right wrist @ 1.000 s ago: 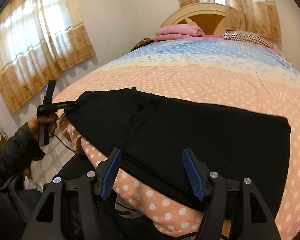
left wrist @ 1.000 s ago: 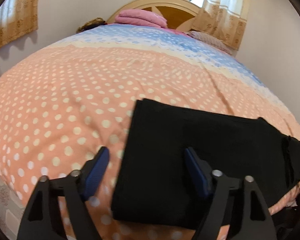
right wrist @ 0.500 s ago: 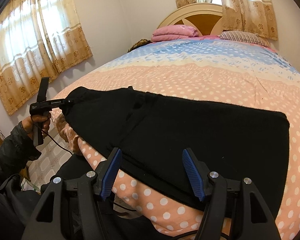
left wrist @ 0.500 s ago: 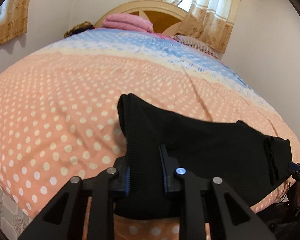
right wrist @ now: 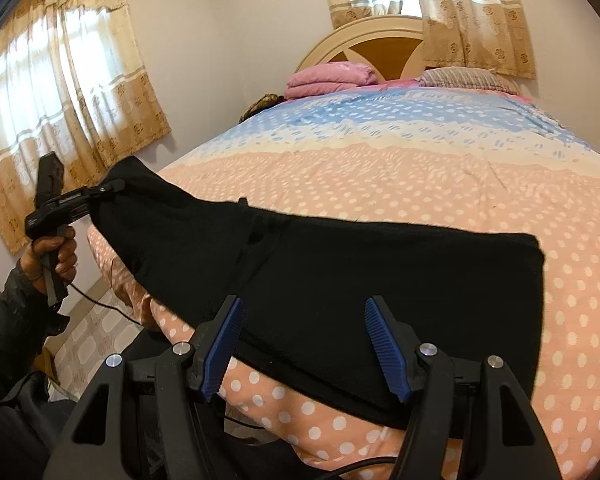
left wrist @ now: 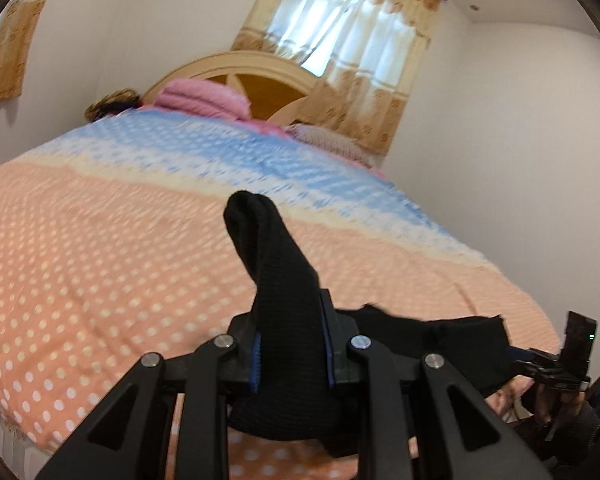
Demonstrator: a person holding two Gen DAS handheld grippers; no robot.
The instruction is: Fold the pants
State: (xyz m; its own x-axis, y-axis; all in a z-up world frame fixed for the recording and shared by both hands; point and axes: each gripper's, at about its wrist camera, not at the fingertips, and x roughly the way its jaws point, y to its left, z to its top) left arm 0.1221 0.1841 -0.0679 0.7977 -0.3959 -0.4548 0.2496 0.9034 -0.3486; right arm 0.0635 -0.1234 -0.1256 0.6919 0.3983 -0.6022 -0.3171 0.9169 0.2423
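The black pants (right wrist: 340,272) lie across the near edge of the bed, folded lengthwise. My left gripper (left wrist: 290,356) is shut on their left end, and a bunch of black fabric (left wrist: 272,264) stands up between its blue pads. In the right wrist view that end hangs lifted off the bed from the left gripper (right wrist: 114,187), which a hand (right wrist: 54,254) holds. My right gripper (right wrist: 303,350) is open over the pants' near edge, its blue pads (right wrist: 222,346) apart on either side of the cloth and not pressing it.
The bed's polka-dot sheet (right wrist: 440,184) runs pink to blue towards a wooden headboard (right wrist: 376,40). A folded pink blanket (right wrist: 332,78) and a striped pillow (right wrist: 464,78) lie at the head. Curtained windows (right wrist: 60,112) and tiled floor (right wrist: 96,324) are at the left.
My left gripper closed on the pants' end, then rose and tilted up, lifting that end off the bed. The right gripper stayed open and nearly still.
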